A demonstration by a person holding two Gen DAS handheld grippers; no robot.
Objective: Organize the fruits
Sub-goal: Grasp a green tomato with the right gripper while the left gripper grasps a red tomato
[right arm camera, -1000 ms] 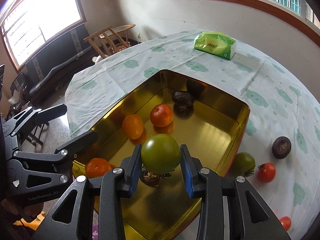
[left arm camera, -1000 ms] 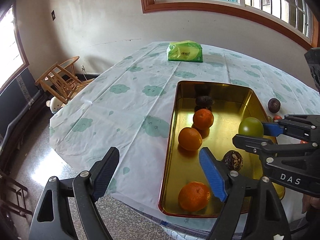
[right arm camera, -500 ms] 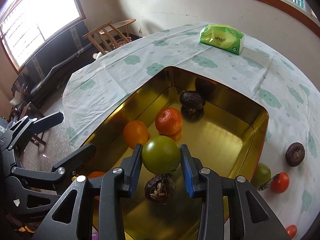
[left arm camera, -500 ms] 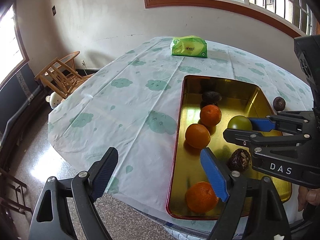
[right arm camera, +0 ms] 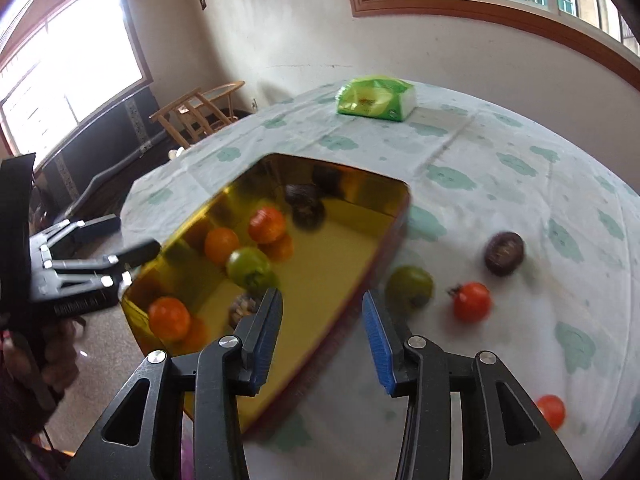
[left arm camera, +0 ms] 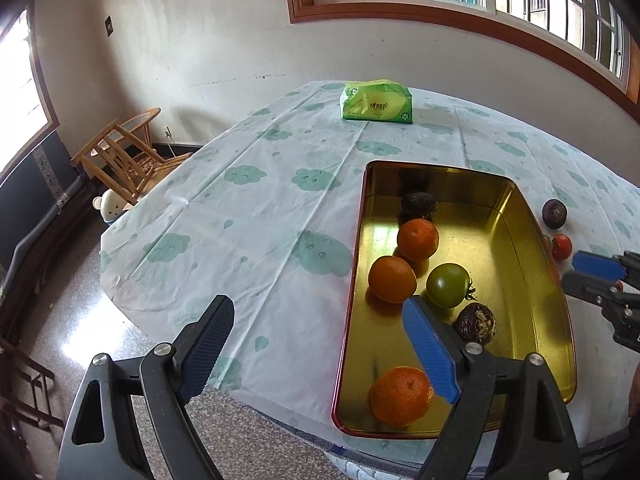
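Covered by a white cloth printed with green clouds, the round table [left arm camera: 256, 216] carries a rectangular gold metal tray [left arm camera: 532, 280] near its front edge. Three round oranges [left arm camera: 417, 239], two dark wrinkled fruits [left arm camera: 476, 323] and a green tomato [left arm camera: 448, 285] are held in the tray. A second green tomato [right arm camera: 409, 289], red tomatoes [right arm camera: 472, 302] and another dark fruit [right arm camera: 504, 253] lie on the cloth beside it. The left gripper [left arm camera: 320, 352] is spread wide and empty. The right gripper [right arm camera: 322, 332] has just been opening, with nothing between its jaws.
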